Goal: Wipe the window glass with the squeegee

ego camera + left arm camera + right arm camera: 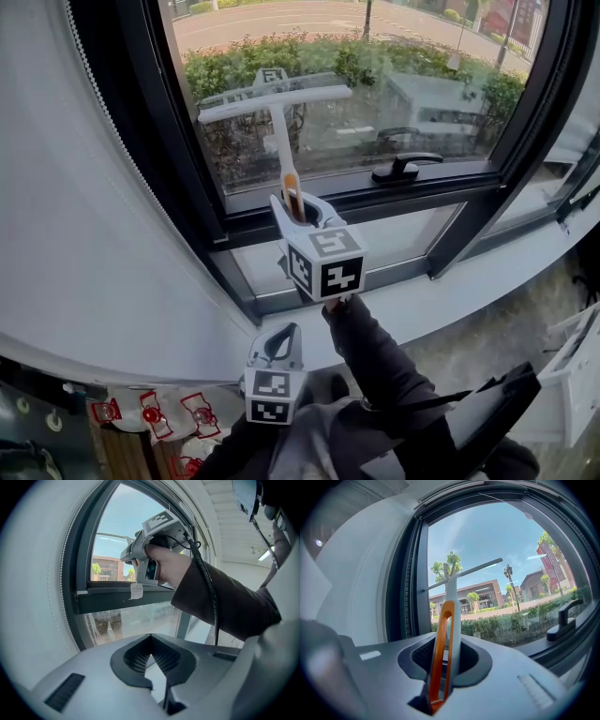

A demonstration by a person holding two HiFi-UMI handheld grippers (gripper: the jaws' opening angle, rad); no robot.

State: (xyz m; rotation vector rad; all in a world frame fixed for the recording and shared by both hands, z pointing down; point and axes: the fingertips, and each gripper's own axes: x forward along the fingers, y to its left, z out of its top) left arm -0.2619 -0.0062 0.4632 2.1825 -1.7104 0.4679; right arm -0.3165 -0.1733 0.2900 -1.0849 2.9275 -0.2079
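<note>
The glass (441, 75) to the right of the squeegee (275, 98) is wide and open. A black window handle (405, 168) sticks out low on the right. The black frame (169, 122) stands close on the left.

We see the squeegee (278, 127) as smooth white plastic with a glossy orange loop. The window glass (422, 84) is glossy and reflective in a dark, matt frame (187, 159). The sleeve (375, 356) looks like dark matt cloth.
</note>
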